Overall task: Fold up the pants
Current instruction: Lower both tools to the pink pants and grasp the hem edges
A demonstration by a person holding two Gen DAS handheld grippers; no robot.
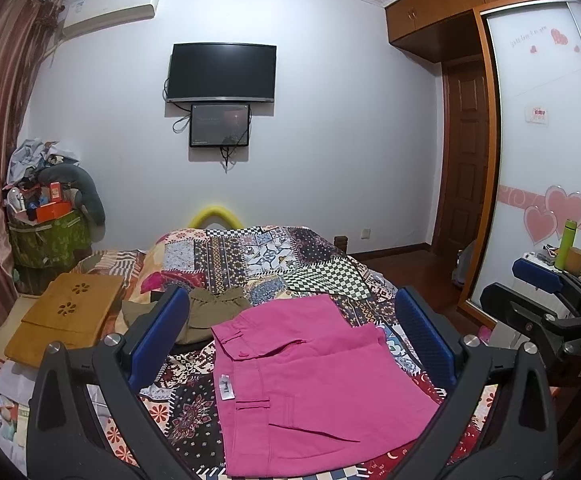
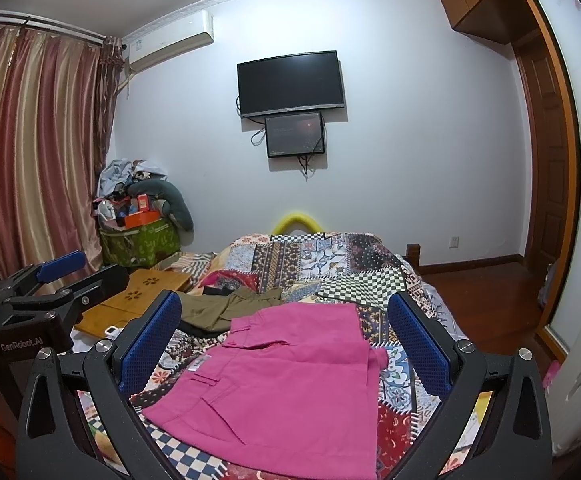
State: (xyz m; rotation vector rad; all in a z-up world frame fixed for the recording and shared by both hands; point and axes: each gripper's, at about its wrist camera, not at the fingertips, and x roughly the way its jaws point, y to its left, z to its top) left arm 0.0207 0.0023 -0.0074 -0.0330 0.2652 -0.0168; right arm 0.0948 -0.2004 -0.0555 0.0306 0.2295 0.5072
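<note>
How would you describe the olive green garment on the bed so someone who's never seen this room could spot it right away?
Start at the bed with the patchwork quilt under the wall-mounted TV. In the middle of the quilt lie the folded pink pants; just beyond their far left corner sits the olive green garment. It is crumpled and drab, unlike the flat bright pink pants, and lies beside a wooden lap tray.

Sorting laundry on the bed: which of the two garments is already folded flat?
The pink pants, lying flat as a neat rectangle nearest the open tongs; the olive garment behind them lies crumpled.
</note>
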